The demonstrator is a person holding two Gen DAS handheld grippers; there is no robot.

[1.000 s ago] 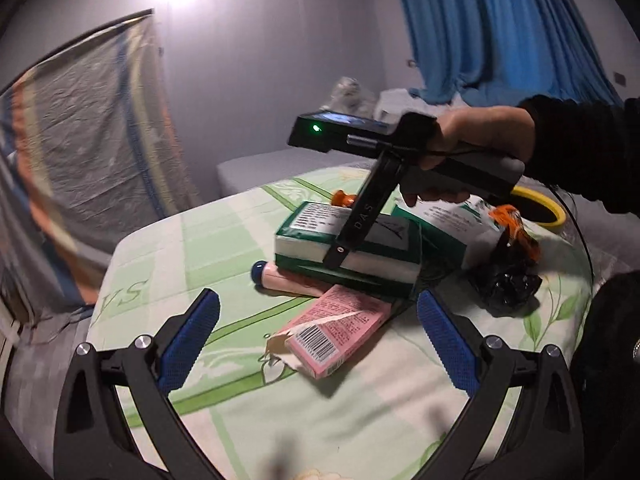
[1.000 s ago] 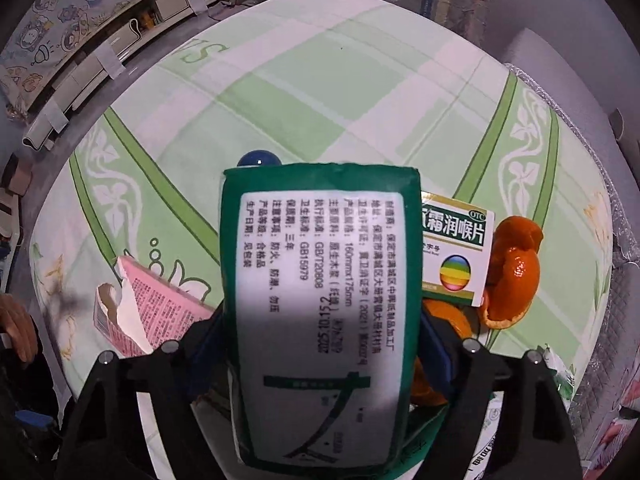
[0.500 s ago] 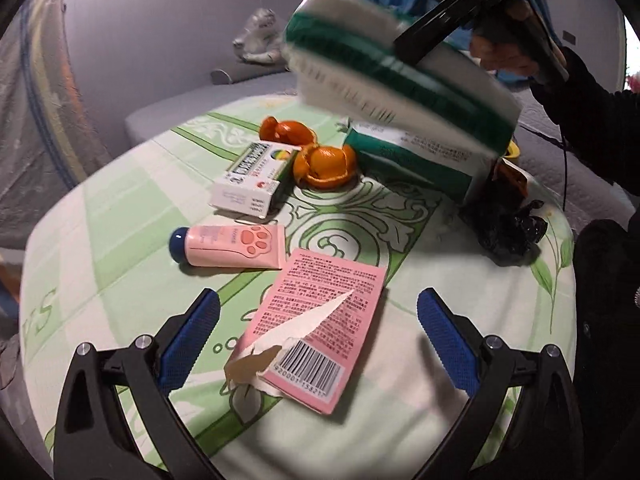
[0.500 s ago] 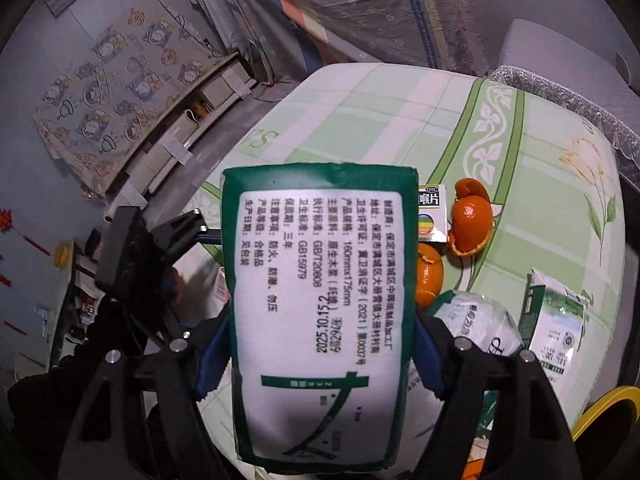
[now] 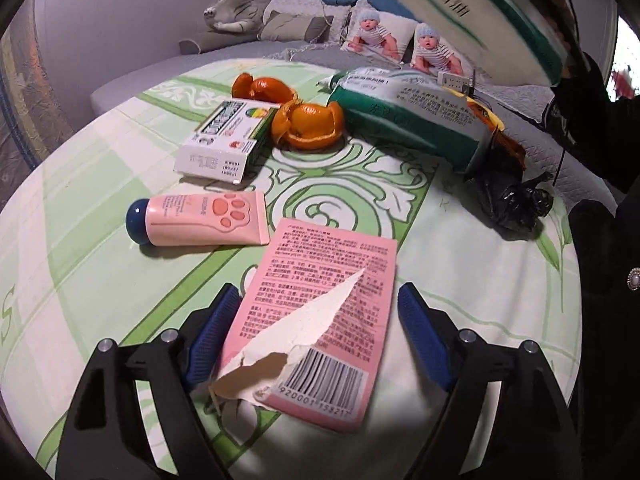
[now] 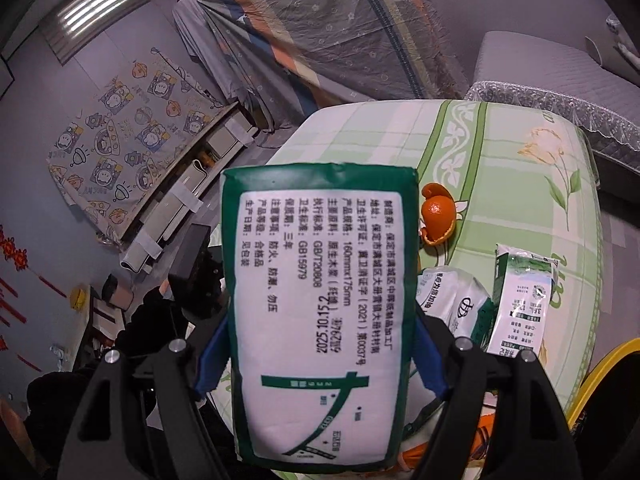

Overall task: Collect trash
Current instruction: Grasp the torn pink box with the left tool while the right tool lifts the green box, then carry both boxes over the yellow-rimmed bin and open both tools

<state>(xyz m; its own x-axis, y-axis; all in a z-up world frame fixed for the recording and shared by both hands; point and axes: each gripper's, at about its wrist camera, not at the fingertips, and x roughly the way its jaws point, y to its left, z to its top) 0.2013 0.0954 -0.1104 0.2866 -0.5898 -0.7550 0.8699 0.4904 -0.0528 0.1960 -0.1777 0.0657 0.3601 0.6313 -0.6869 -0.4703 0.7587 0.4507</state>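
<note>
My left claw [image 5: 318, 334] sits low over the torn pink box [image 5: 316, 320]. Jaws part-open and just been closing; the box lies between the pads, left pad almost at its edge, right pad clear. Not gripped yet. Its long axis runs away from me, along the fingers, so I judge a plain squeeze across its width will do. Beyond: pink tube [image 5: 200, 220], orange peel [image 5: 308, 126]. My right claw [image 6: 320, 354], raised above the table, clamps the green tissue pack [image 6: 320, 312].

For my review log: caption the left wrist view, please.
Left gripper straddling torn pink box, jaws just closing; pink paw-print tube beyond.
</note>
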